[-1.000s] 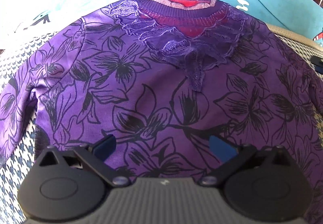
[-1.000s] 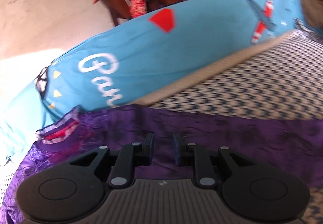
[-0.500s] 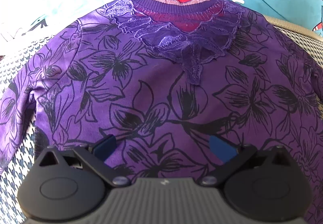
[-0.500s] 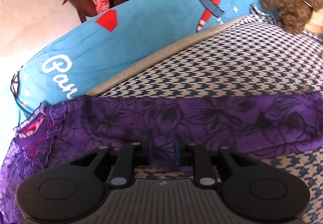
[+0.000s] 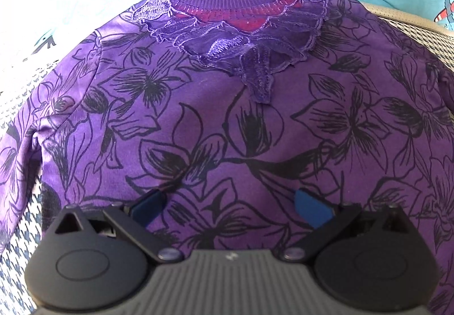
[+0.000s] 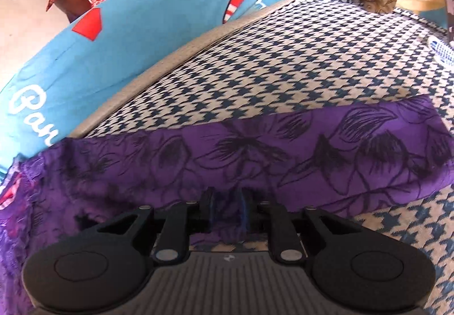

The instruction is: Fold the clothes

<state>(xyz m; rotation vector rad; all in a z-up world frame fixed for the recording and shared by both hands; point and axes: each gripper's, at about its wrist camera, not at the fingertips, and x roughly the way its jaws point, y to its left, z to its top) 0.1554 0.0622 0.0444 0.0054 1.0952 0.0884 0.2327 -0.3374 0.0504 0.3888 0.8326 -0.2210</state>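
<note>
Right wrist: right gripper pinches sweater sleeve edge; left gripper spread.

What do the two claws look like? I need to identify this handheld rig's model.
Both look alike. The left claw has a grey ribbed body, two round black side housings with oval recesses, black linkage bars with silver pivot screws, and blue finger pads. The right claw has the same build, with a small pale mark on the grey body. No cables or sleeves show.
</note>
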